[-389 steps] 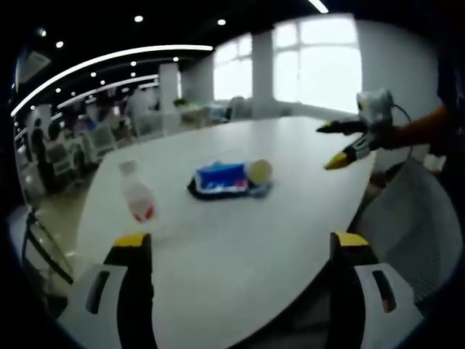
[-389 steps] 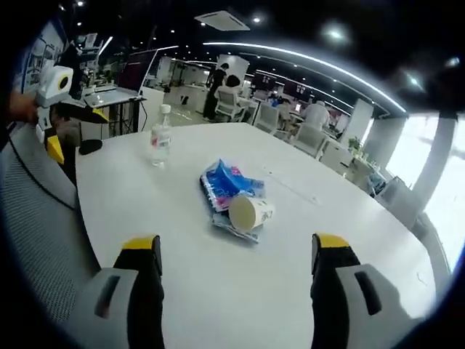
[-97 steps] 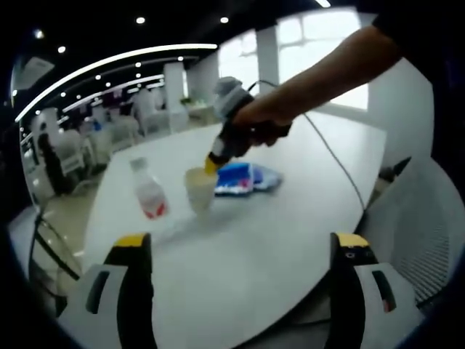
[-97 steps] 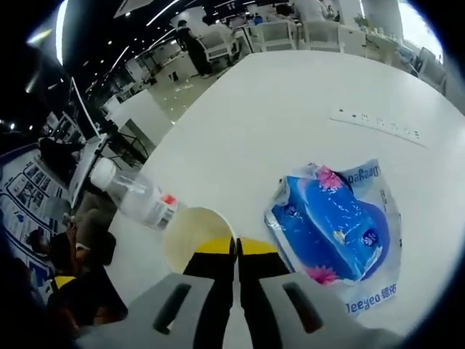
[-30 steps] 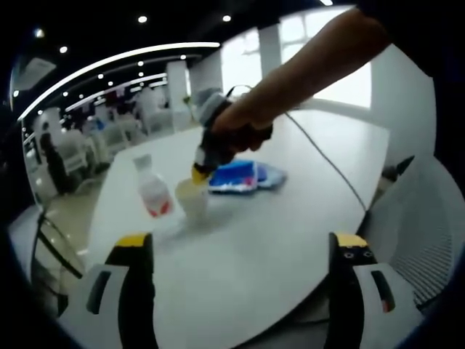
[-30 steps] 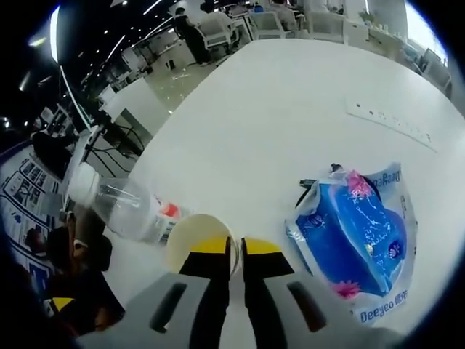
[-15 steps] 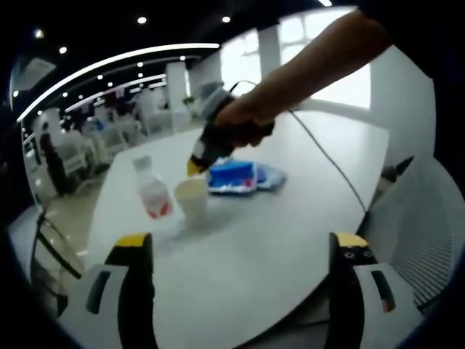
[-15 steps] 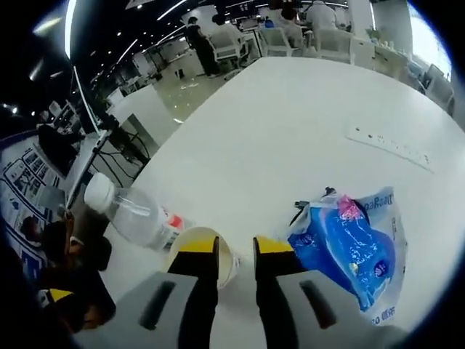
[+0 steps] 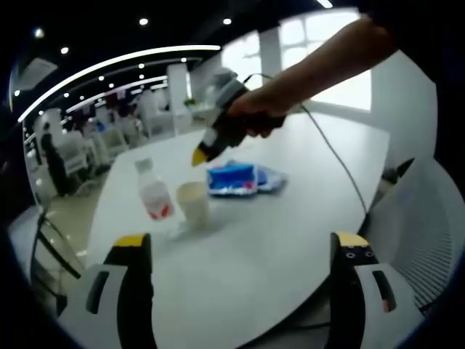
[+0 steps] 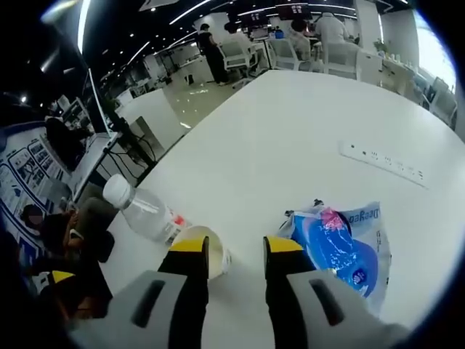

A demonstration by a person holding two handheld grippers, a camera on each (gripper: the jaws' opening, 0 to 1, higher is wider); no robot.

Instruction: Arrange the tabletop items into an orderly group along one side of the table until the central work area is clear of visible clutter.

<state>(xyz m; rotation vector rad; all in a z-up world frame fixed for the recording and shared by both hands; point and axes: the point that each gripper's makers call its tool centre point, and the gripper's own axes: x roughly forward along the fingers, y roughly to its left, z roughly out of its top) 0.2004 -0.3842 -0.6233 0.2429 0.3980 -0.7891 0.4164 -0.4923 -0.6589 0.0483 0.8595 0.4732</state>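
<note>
On the white table point(image 9: 290, 218): one paper cup point(image 9: 193, 204) upright, mouth up; one water bottle point(image 9: 154, 198) upright, cap up, just beside it; one blue tissue pack point(image 9: 234, 179) flat. Right gripper point(image 10: 236, 251) above the cup, jaws parted, empty. Left gripper point(image 9: 236, 251) spread wide, empty.

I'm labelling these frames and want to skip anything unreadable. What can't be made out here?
- Bottle label: too small and blurred to read in either view.
- Cup: near side hidden behind the right gripper in the right gripper view, so whether it holds anything is unclear.
- Blue pack: print partly legible; its lower edge runs into the dark rim.
- Right gripper's jaws in the left gripper view: blurred, gap unclear.
</note>
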